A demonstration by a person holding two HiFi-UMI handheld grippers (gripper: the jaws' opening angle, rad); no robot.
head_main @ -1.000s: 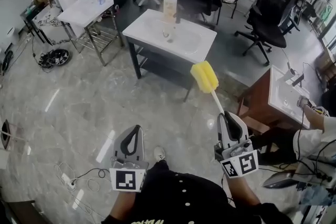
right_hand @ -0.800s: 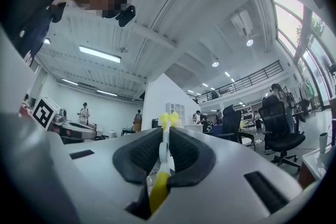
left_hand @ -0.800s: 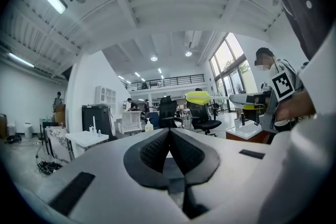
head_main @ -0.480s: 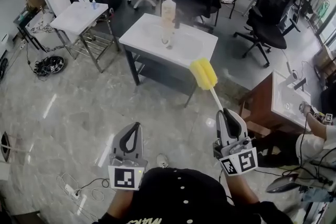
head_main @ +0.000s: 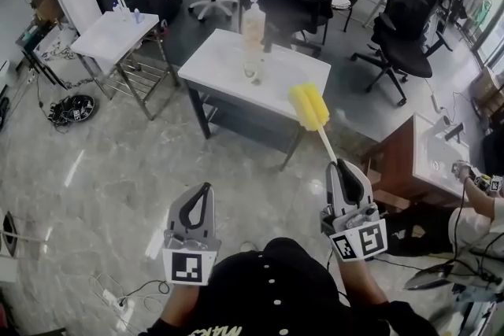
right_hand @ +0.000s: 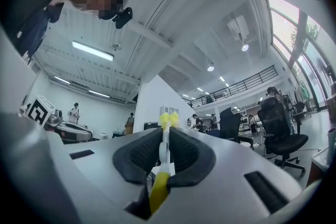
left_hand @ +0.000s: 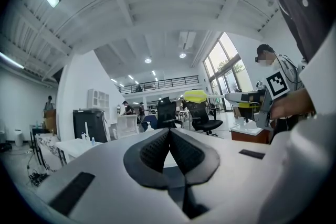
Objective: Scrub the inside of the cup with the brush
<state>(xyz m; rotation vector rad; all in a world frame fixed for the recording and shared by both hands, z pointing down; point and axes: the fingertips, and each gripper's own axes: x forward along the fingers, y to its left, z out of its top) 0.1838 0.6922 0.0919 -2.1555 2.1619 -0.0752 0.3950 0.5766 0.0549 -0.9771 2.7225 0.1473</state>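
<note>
My right gripper (head_main: 340, 164) is shut on the white handle of a brush (head_main: 309, 106), whose yellow sponge head points up and forward toward a white sink table (head_main: 213, 51). A small clear cup (head_main: 252, 73) stands on that table beside a tall soap bottle (head_main: 253, 16). In the right gripper view the brush handle (right_hand: 164, 152) runs between the shut jaws of the right gripper (right_hand: 164, 134). My left gripper (head_main: 206, 190) is shut and holds nothing; the left gripper view shows the left gripper (left_hand: 169, 131) with its pads pressed together. Both grippers are well short of the table.
Black office chairs (head_main: 405, 20) stand behind the table. A second white table (head_main: 118, 31) with small bottles is at the left. A brown cabinet with a white top (head_main: 425, 157) and a person's hand (head_main: 472, 197) are at the right. Cables (head_main: 67, 110) lie on the floor.
Both grippers have been carried forward together toward the white sink table, which now lies nearer and lower in the head view. The brush stays clamped in the right gripper.
</note>
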